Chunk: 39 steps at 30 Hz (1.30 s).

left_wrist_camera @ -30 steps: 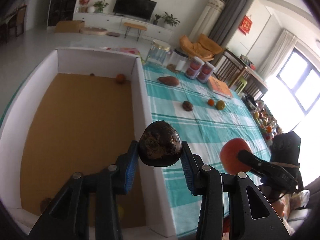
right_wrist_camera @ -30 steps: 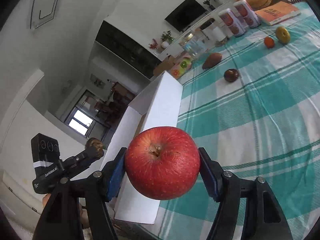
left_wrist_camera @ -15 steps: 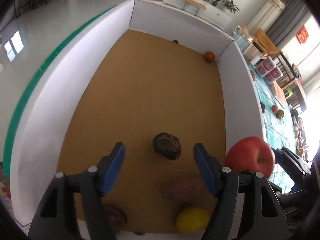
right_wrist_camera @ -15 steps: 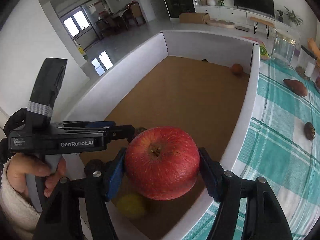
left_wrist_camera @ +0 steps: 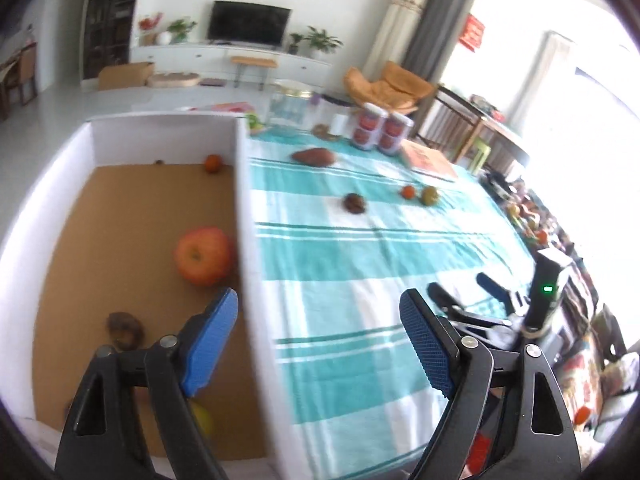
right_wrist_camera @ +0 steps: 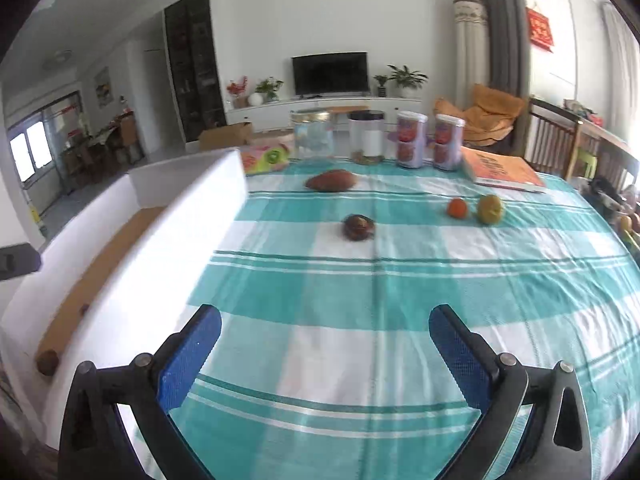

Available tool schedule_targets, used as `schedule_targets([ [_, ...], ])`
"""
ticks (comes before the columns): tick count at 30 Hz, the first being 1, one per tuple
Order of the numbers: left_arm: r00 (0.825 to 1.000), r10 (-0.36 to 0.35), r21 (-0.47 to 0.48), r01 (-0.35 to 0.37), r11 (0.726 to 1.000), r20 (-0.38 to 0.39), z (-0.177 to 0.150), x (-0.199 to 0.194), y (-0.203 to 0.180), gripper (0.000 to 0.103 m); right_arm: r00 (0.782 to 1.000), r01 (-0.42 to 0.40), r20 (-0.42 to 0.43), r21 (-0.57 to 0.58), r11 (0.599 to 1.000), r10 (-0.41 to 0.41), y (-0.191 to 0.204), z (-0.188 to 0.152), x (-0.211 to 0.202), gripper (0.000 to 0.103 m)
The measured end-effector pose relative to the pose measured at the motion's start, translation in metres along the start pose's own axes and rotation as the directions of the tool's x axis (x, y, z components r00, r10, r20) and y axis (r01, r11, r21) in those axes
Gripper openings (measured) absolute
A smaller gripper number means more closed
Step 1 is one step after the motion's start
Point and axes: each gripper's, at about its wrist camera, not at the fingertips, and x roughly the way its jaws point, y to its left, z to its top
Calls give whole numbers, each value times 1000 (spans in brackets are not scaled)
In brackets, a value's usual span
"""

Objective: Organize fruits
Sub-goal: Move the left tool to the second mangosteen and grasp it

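My left gripper (left_wrist_camera: 320, 340) is open and empty above the white box's right wall (left_wrist_camera: 256, 280). In the box lie a red apple (left_wrist_camera: 203, 255), a dark fruit (left_wrist_camera: 125, 327), a yellow fruit (left_wrist_camera: 202, 418) and a small orange (left_wrist_camera: 213, 163). My right gripper (right_wrist_camera: 324, 356) is open and empty over the checked cloth; it also shows in the left wrist view (left_wrist_camera: 464, 296). On the cloth lie a sweet potato (right_wrist_camera: 331, 180), a dark fruit (right_wrist_camera: 359, 227), a small orange (right_wrist_camera: 457, 208) and a green-yellow fruit (right_wrist_camera: 489, 209).
The white box (right_wrist_camera: 192, 216) stands left of the teal checked tablecloth (right_wrist_camera: 400, 292). At the table's far edge stand a glass jar (right_wrist_camera: 312, 134), a dark-lidded jar (right_wrist_camera: 366, 136), two cans (right_wrist_camera: 430, 141) and an orange book (right_wrist_camera: 500, 170).
Both grippers have opened: the dark fruit and the red apple now lie in the box. Both grippers have swung from the box toward the table.
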Motion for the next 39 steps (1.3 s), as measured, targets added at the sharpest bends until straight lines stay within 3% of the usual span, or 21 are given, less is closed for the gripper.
schedule_targets([
  [3,993,-97,68,102,992,-71,-9,33,-54,88,990,139,-33,79,987,-136,-60,-28,4,103],
  [5,986,-126,86,136,987,-107,-17,59,-82,88,987,160,-62,198,967,-151,-92,-32,2,103],
  [7,986,-121,97,132,986,-118,-25,81,-104,88,990,138,-3,260,956,-142,-105,-31,-12,103],
  [10,996,-39,154,52,987,-84,-32,109,-120,88,982,188,-14,251,950,-190,-106,-33,-13,103],
  [14,995,83,206,-72,976,-46,-38,137,-114,88,980,199,-37,230,952,-196,-102,-36,-1,103],
  [21,981,193,188,-184,965,-33,-35,179,-87,88,978,203,-99,233,951,-184,-105,-41,16,103],
  [27,972,220,184,-202,962,-82,-43,197,-77,88,975,204,-137,255,945,-173,-110,-44,24,103],
  [32,977,192,160,-177,971,-88,-42,197,-72,90,975,201,-148,269,942,-166,-112,-45,25,103],
  [39,969,225,201,-202,959,-100,-43,203,-79,94,975,198,-159,297,934,-156,-117,-46,26,103],
])
